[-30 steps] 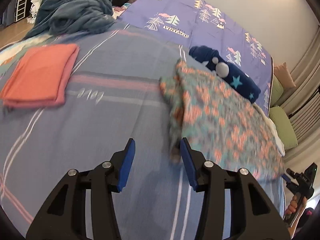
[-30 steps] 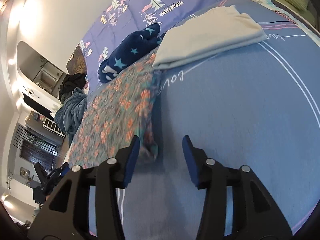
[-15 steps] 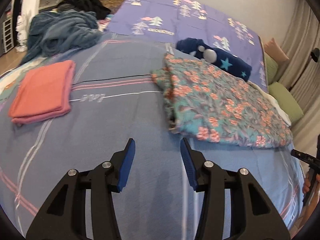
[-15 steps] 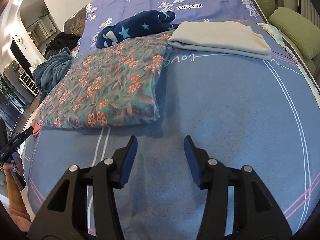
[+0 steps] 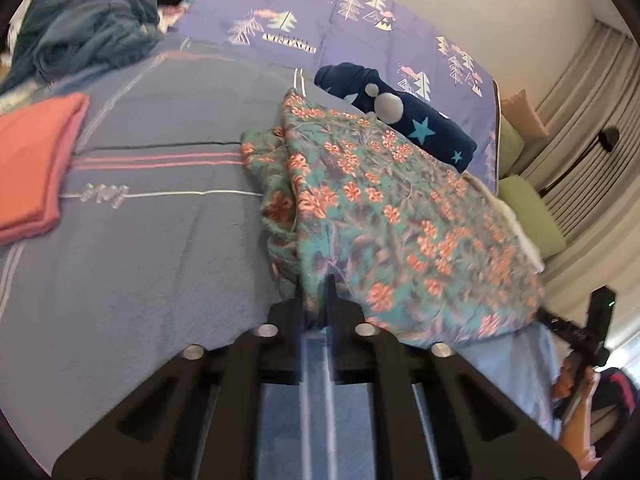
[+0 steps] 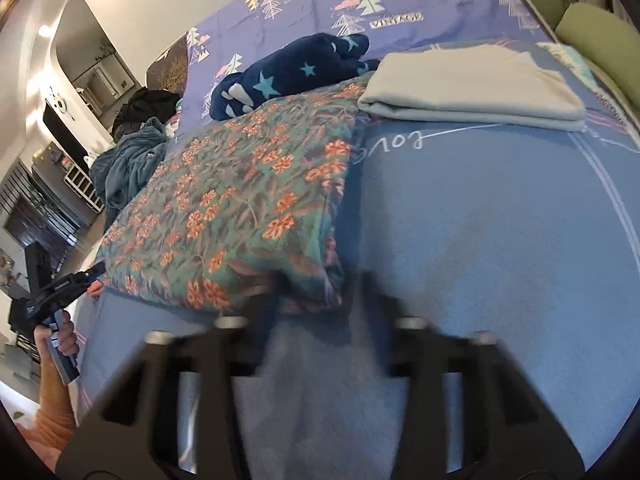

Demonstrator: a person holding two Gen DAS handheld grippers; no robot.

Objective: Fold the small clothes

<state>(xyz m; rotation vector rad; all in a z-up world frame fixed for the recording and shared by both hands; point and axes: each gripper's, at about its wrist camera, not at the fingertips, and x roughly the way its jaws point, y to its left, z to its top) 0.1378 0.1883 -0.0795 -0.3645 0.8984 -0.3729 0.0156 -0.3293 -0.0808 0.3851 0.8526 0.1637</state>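
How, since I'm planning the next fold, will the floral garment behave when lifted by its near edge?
Likely floppy: the floral garment lies in soft, rumpled layers, so it should sag between held corners. Probably light, being thin fabric. Its stacked layers may slide apart when pulled across the bedspread.

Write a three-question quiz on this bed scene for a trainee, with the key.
1. True or false: in the left wrist view, the navy star-print item lies behind the floral garment, farther from the camera.
2. In the right wrist view, what colour is the folded cloth next to the floral garment's far corner? A cream, B black, C red.
3. Name the crumpled heap at the top left of the left wrist view.

Key: 1 true. 2 A. 3 the blue-grey blanket.
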